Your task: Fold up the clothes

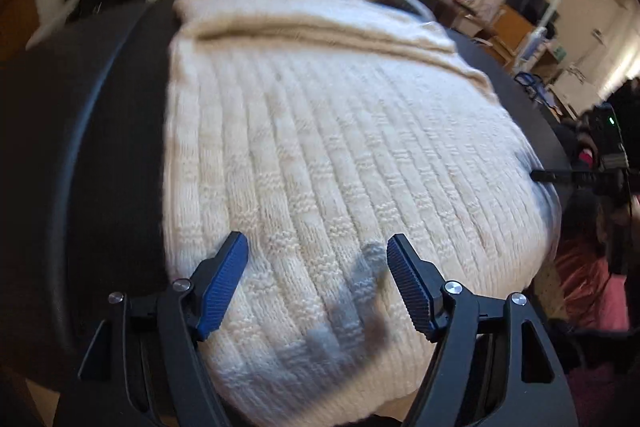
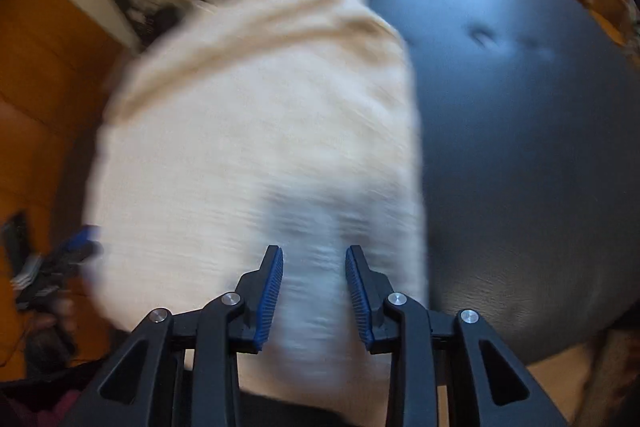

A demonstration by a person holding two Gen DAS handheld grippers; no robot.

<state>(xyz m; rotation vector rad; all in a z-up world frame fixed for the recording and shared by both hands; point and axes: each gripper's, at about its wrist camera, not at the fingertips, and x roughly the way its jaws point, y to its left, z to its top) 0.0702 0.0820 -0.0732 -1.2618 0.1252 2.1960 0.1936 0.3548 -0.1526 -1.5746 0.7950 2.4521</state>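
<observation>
Cream knit sweater [image 1: 340,155] on black table [image 1: 100,147], no labels

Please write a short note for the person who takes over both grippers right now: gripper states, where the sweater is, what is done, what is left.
Left gripper: open, above the cream knit sweater, holding nothing.
Right gripper: jaws narrow but apart, nothing gripped, over the same sweater near its edge by the bare black table.
Sweater lies flat on the table, with a folded band at its far end.
Done: that far fold, it seems.
Left: probably the further folds; the right view is blurred, so check first.
</observation>
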